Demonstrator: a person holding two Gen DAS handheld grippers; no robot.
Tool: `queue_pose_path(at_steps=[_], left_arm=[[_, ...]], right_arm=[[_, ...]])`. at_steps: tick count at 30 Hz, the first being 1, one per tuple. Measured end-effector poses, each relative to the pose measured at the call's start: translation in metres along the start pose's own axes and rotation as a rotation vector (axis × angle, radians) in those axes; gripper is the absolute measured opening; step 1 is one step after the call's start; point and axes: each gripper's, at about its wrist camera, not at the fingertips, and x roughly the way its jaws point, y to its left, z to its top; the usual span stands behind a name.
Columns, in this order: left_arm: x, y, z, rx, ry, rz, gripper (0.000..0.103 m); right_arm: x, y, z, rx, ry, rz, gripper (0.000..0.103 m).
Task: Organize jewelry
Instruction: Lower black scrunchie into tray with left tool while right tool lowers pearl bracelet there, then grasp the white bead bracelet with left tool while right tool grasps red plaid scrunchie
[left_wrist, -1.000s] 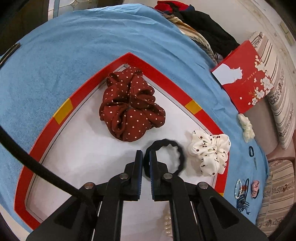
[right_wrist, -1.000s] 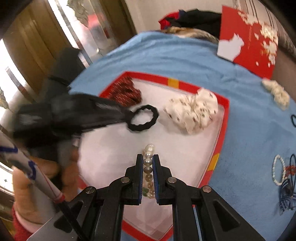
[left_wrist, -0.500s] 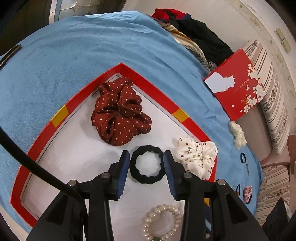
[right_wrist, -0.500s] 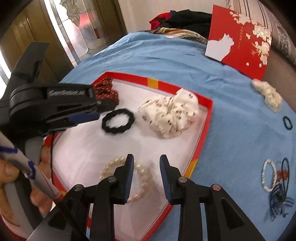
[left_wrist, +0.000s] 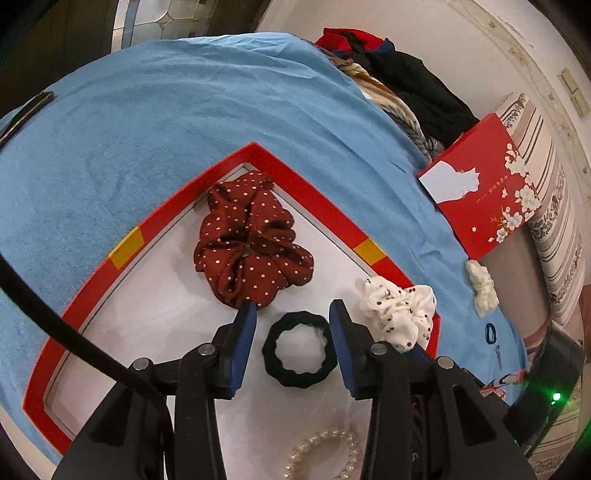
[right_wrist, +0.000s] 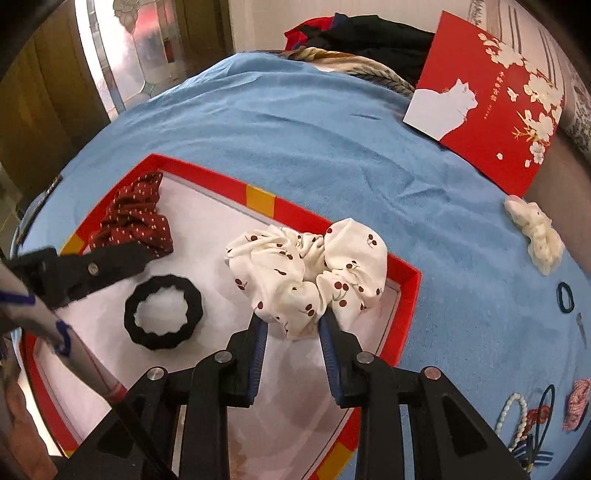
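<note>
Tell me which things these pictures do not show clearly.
- Pearl bead bracelet in the red-rimmed tray: left wrist view, cut by the bottom edge and the left gripper.
- Small blue, pink and white pieces on the blue cloth: right wrist view, too small to identify.
- White cherry-print scrunchie: its lower fold sits between the right gripper fingers; contact unclear.

A home: leaded-glass door (right_wrist: 155, 48), striped sofa cushion (left_wrist: 554, 229), heaped clothes (left_wrist: 406, 88) behind a towel-covered table (left_wrist: 184, 110).

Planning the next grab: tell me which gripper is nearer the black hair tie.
Left. The left gripper straddles the black hair tie, jaws open; the right gripper is off beside it, at the white scrunchie.
</note>
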Motion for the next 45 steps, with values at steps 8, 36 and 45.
queue_pose_path(at_steps=[8, 36, 45], left_arm=[[-0.001, -0.033, -0.014, 0.06, 0.005, -0.042, 0.042], [0.091, -0.233, -0.168, 0.559, 0.243, -0.205, 0.047], [0.093, -0.258, -0.196, 0.774, 0.136, -0.131, 0.047]], right_arm=[[-0.069, -0.035, -0.04, 0.067, -0.102, 0.054, 0.05], [-0.157, -0.373, -0.215, 0.659, -0.279, -0.192, 0.051], [-0.115, -0.374, -0.198, 0.6, -0.236, -0.127, 0.051]])
